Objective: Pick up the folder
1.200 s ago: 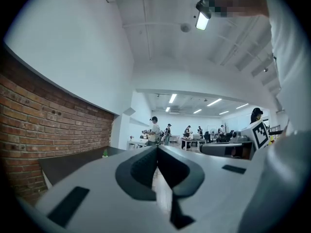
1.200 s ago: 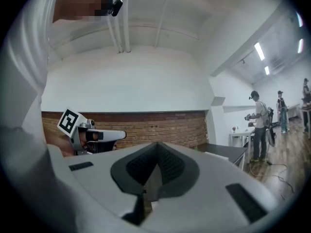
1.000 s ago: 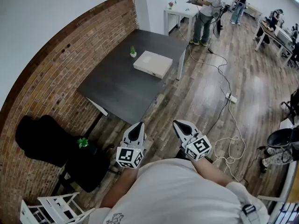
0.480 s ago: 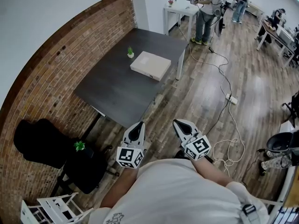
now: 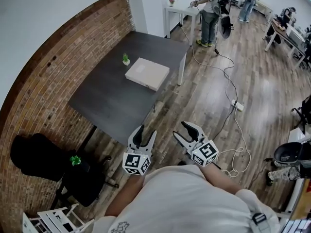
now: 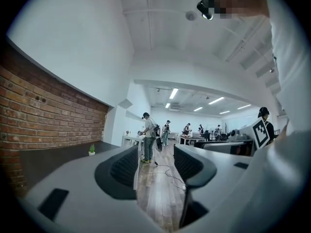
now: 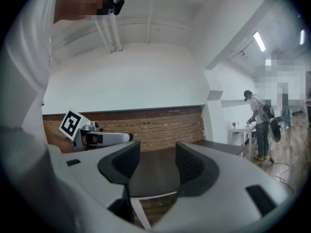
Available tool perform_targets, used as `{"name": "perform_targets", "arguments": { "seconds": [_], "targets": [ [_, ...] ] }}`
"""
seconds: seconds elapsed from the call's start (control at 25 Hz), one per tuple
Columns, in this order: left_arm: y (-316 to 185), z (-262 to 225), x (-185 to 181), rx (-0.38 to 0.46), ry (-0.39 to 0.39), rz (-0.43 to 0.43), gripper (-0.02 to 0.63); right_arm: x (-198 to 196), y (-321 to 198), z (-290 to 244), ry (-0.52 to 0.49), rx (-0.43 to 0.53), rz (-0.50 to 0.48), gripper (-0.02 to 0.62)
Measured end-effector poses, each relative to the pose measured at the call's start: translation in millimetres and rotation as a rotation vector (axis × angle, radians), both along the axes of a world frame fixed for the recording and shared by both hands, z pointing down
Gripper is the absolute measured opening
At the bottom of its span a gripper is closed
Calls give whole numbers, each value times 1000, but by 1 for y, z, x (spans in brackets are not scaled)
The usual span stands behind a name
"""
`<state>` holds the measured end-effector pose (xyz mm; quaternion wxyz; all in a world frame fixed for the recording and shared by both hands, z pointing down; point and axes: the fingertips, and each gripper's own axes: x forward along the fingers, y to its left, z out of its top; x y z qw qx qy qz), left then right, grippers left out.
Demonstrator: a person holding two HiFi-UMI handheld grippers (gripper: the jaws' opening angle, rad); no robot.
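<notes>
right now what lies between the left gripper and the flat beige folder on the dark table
Head view: from the left gripper, a strip of wooden floor, then bare table up to the folder.

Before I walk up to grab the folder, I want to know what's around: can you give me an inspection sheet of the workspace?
Surface: dark table.
Job's things: folder flat on table, untouched.
Clutter: small potted plant beside it, apart.
Grippers: left claw, right claw open, jaws just opened, nothing between, short of table.
Cables: cable and power strip on floor.
Surroundings: brick wall; people at far desks.
</notes>
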<state>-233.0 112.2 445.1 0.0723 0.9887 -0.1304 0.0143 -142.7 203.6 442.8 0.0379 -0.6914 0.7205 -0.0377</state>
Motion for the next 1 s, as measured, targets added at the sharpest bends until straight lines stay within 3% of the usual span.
{"name": "perform_targets", "arguments": {
  "seconds": [0.4,1.0],
  "targets": [
    [17,14,80,-1,-60,19,232,80,23,17,-50,0,46,241],
    [56,26,162,-5,-107,162,230,157,81,42,-107,-44,252,241]
  ]
}}
